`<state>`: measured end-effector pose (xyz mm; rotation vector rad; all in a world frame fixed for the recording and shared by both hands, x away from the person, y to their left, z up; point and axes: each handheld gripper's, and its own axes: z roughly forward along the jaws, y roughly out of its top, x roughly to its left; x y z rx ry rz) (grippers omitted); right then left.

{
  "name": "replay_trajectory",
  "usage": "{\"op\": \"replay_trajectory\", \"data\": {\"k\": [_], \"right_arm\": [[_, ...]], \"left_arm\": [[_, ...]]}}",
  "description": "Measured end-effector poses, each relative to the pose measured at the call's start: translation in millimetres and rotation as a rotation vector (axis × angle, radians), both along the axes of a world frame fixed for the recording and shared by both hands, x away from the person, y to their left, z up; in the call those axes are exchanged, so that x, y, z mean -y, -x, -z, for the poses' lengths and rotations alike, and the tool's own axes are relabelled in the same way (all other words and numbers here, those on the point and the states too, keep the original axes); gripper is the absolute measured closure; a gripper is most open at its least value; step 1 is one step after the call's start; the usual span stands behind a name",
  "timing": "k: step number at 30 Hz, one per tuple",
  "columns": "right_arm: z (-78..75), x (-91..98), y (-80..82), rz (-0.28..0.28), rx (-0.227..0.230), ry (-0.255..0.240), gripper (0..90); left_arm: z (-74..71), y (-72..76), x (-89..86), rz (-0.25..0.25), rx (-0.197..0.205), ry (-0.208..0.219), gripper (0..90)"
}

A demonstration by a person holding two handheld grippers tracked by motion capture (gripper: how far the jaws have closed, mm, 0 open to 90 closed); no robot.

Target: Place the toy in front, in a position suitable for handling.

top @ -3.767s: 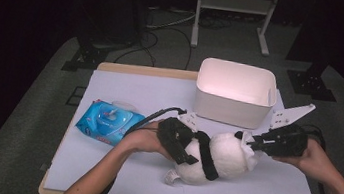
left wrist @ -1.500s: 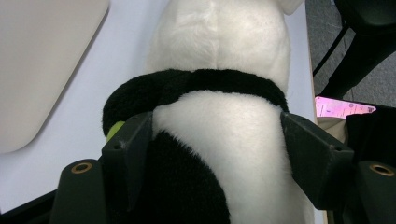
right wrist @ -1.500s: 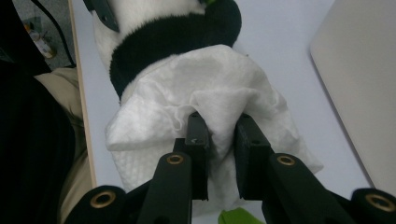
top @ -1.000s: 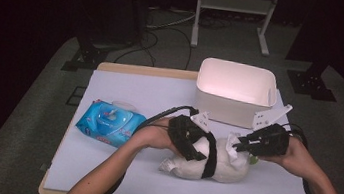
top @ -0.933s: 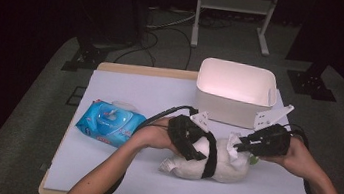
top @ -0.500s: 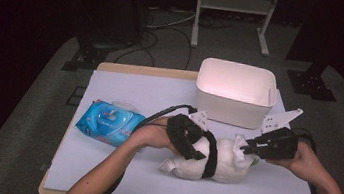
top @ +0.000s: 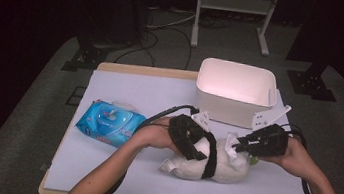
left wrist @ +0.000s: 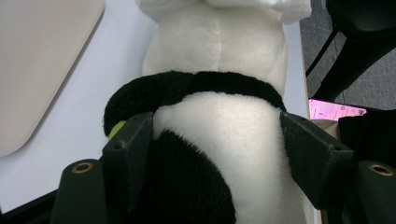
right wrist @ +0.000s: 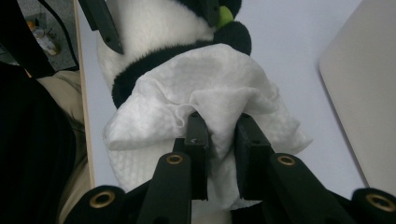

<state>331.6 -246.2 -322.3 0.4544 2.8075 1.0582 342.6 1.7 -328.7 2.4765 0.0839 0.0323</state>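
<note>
A white, rounded-corner plastic tub (top: 236, 93) stands at the far right of the pale lilac tabletop (top: 125, 88), open side up; as far as the high view reaches into it, its inside looks bare, though the near wall hides part of the floor. On the left of the tabletop lies a blue soft pack of wet wipes (top: 110, 123) with its flap lid on top, well apart from the tub.

In front of the tub, near the middle-right of the tabletop, lies a black-and-white plush panda toy (top: 219, 165). Its long axis runs left to right across the tabletop, roughly parallel to the near edge, with a small white sewn-in label at its left end. The toy is mostly cream-white fur with a black band round its middle and black limbs; a small yellow-green patch peeks out beside one black limb in the left gripper view.

The left tool (left wrist: 217, 140) straddles the panda's body, its two black jaws pressed into the fur on either side, gripping the toy. The right tool (right wrist: 217, 133) is clamped on a crumpled white wet wipe (right wrist: 210, 88), which is draped over the right end of the toy, touching the fur.
</note>
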Motion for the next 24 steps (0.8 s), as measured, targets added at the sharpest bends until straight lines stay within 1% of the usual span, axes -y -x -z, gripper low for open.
{"op": "replay_trajectory", "data": {"k": [3,7,9,12,15,17,19,24], "right_arm": [[-1.3,-7.3,-1.9,-0.015,0.004,0.003,76.5],[-1.3,-15.1,-4.7,-0.024,-0.008,0.004,76.5],[-0.6,-18.0,-6.3,-0.035,-0.006,0.004,76.5],[-0.5,-20.3,-6.1,-0.036,-0.006,0.014,76.5],[-1.5,-16.6,-5.7,-0.034,-0.008,0.016,76.4],[-2.1,-13.0,-4.3,-0.019,-0.016,0.010,76.2],[-1.8,-8.6,-4.1,-0.019,-0.007,0.003,76.2],[-0.6,3.0,-2.4,0.005,-0.013,-0.004,76.1]], "left_arm": [[-0.6,-0.5,1.9,0.002,0.003,-0.003,28.9],[-0.2,-1.7,3.2,0.002,-0.004,-0.002,28.9],[1.2,-2.2,3.6,0.006,-0.003,-0.005,28.9],[1.4,-2.1,3.5,0.006,-0.001,-0.007,29.1],[1.2,-2.0,2.2,0.004,-0.002,0.001,29.7],[1.1,-1.9,1.4,0.002,-0.006,0.008,30.0],[1.0,-1.6,0.5,-0.002,-0.010,0.012,30.0],[-0.8,-2.2,-1.2,-0.005,-0.019,0.025,29.9]]}}
